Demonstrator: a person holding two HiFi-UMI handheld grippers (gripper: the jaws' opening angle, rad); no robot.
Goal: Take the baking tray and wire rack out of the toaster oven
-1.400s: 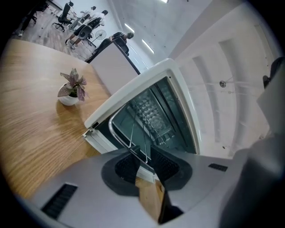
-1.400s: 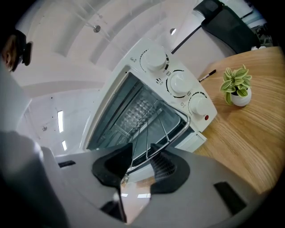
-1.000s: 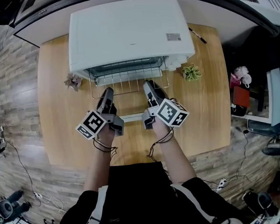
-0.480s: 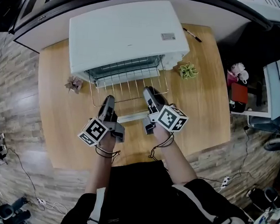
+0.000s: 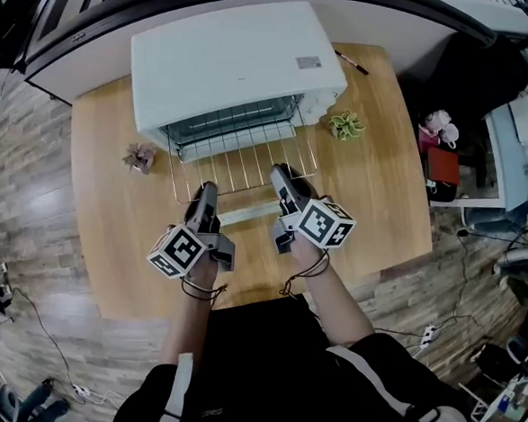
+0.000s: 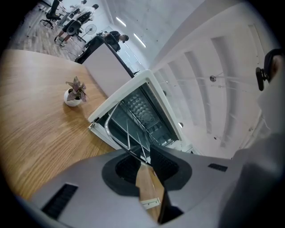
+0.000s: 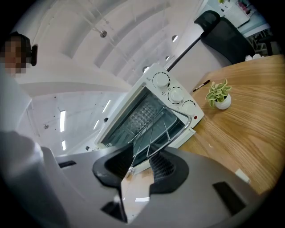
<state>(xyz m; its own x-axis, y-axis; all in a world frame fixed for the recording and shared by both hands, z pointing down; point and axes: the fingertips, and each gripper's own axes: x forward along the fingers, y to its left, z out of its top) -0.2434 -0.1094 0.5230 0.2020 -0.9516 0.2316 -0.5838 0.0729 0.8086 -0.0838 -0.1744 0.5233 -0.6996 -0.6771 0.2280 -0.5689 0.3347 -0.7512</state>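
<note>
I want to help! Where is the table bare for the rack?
Bare wood: between the green plant and the table's right edge, and between the reddish plant and the near-left edge. Crowded: before the toaster oven, where left gripper and right gripper hold the wire rack.

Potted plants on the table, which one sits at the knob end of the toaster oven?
The green-leaved plant, beside the knobs of the toaster oven. The reddish-leaved plant stands off the opposite end.
</note>
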